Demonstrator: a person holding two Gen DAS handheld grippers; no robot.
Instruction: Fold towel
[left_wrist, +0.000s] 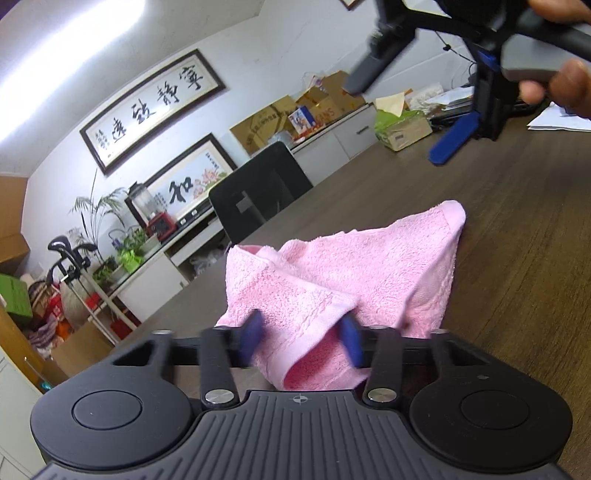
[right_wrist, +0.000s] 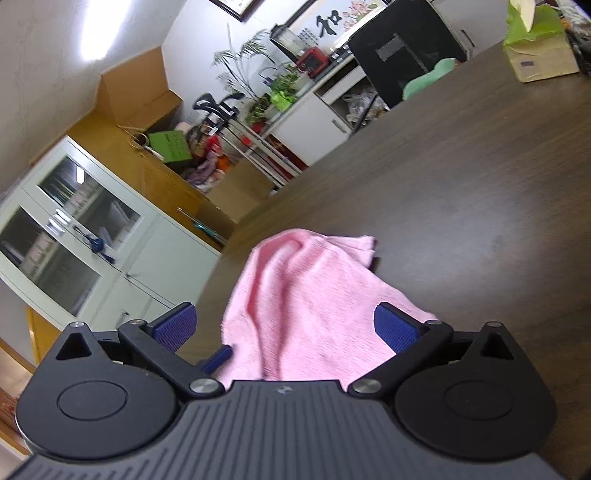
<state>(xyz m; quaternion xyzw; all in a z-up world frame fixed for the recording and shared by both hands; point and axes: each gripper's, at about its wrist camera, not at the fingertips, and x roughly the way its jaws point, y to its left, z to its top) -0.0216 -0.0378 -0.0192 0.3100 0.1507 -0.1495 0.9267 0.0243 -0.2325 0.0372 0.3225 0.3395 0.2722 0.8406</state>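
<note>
Gripping a hemmed corner of the pink towel (left_wrist: 343, 280), the left gripper (left_wrist: 304, 341) had its blue pads pinched in on the cloth, the fold of the hem bunched between them right at the bottom of its own view. And look at the right gripper (left_wrist: 402, 114): up in the air in the left camera, held in a hand (left_wrist: 561, 74), its fingers spread wide and holding nothing, well clear of the fabric. From the right wrist view that gripper (right_wrist: 286, 326) looked down over the towel (right_wrist: 306, 295) with its pads splayed to either side, the cloth lying in the gap but not clamped. The towel itself sat on the dark wood tabletop (left_wrist: 517, 258), close to its near edge, and it was no neat rectangle: humped in the middle, one corner poking up at the far side, a layer rolled over on the left, soft creases running through it. So how far along was it? By my reading, not finished; the cloth was doubled over in places but rumpled, edges not lined up, nothing pressed flat. What was left, I'd judge, was carrying the held corner across to meet its opposite edge and smoothing the layers down. Whether this was a half-made fold or a loose heap being gathered, the pictures did not settle.
</note>
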